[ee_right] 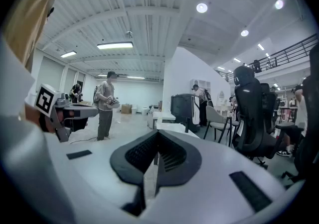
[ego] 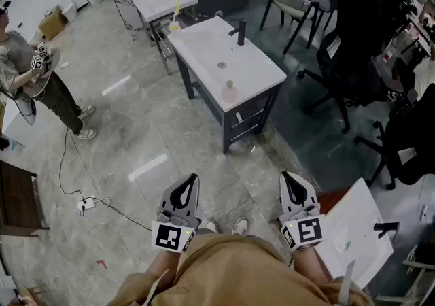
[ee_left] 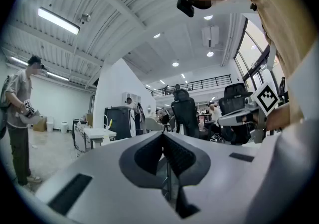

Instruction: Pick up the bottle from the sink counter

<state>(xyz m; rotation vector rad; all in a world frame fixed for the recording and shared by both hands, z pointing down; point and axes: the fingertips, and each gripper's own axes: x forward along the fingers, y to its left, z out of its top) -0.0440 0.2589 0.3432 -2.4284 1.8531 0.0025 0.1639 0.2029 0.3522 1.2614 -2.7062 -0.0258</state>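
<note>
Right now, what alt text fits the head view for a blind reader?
The left gripper and right gripper, both shut and empty, are held low by the person's body. Ahead stands a white sink counter with a bottle near its nearer end.

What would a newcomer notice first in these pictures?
A white sink counter stands mid-floor, with a small pinkish bottle on its near end and a black tap behind. At the bottom of the head view, the left hand-held gripper and right hand-held gripper are both shut, empty, well short of it.

Pale pink bottle (ego: 229, 91) stands upright on sink counter (ego: 198, 47).
</note>
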